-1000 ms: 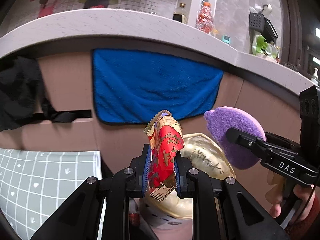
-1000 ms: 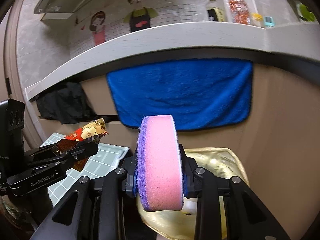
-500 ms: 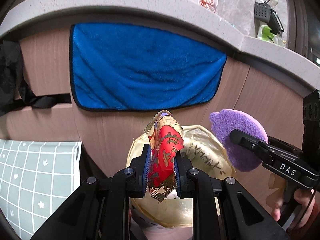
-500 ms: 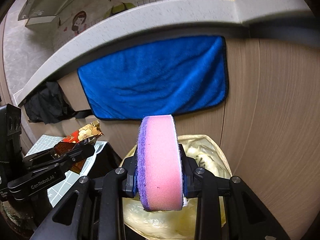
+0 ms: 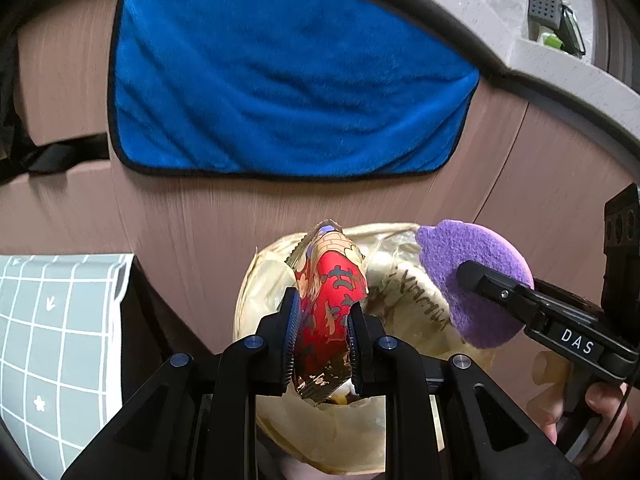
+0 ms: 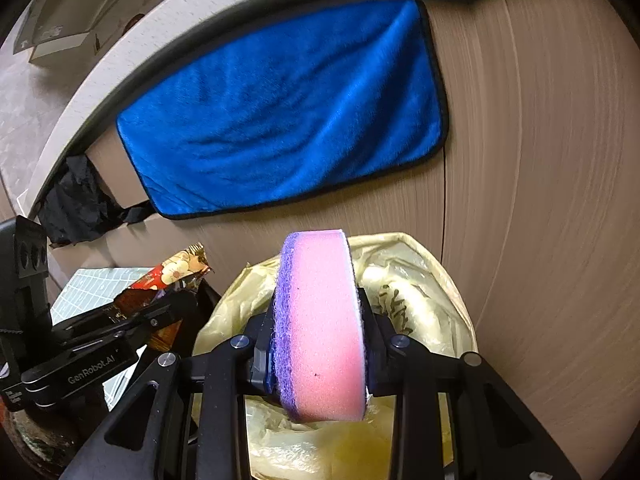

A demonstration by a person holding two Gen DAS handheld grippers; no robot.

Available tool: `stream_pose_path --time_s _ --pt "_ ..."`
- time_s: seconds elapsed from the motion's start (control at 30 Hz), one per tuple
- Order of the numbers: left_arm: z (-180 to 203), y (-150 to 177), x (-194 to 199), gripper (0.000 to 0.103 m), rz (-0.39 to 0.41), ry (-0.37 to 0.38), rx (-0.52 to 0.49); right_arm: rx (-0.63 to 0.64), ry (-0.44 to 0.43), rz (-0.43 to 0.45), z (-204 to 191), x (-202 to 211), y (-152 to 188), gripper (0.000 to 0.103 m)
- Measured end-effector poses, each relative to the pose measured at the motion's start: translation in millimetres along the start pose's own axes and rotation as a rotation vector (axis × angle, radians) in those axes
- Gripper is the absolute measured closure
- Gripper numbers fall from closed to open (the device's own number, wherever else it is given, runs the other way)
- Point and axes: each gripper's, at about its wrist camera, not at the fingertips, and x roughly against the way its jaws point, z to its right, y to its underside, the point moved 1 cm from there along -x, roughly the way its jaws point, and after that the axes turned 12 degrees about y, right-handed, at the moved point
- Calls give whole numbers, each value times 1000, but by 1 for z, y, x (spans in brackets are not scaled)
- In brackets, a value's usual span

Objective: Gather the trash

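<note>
My left gripper (image 5: 323,344) jaws clamp a crinkled red-and-gold foil wrapper (image 5: 328,308); my right gripper (image 6: 318,344) jaws pinch a pink-and-purple sponge (image 6: 320,320). Both hang over the yellow plastic-lined bin (image 6: 420,280). Released off-centre, either could miss the rim.

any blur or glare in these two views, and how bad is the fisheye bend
Left wrist: wrapper sharp, foil glinting; cabinet streaked with blur; counter edge bowed. Right wrist: sponge crisp; cabinet on the right smeared, bag shiny, dark corners.
</note>
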Motion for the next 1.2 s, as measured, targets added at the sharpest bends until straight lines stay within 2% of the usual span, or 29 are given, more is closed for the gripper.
stream_pose_path --time_s 0.23,0.3,0.37,0.47,0.67,0.9,0.97,1.1,1.2 --pt "-8 2 -16 82 -32 29 29 -13 -5 -37 3 -17 4 74" --pt "-11 0 -20 71 -38 67 43 -12 -3 -51 3 -20 5 72" --pt "-14 -2 -22 39 -43 112 61 -19 8 -48 3 -20 6 69" --pt "-16 -2 -22 27 -44 133 71 -31 10 -38 3 -19 6 53" --pt "-20 -6 -15 18 -27 98 94 -60 12 -34 8 -14 9 53" --pt "-18 2 18 17 -12 -37 75 -60 -2 -23 1 5 17 53" --pt "-11 6 36 17 -5 -88 43 -52 -8 -13 -3 14 19 53" --pt "1 16 78 17 27 -138 21 -22 -24 23 -15 45 26 52" --pt "14 26 119 17 70 -178 3 2 -46 61 -27 74 34 46"
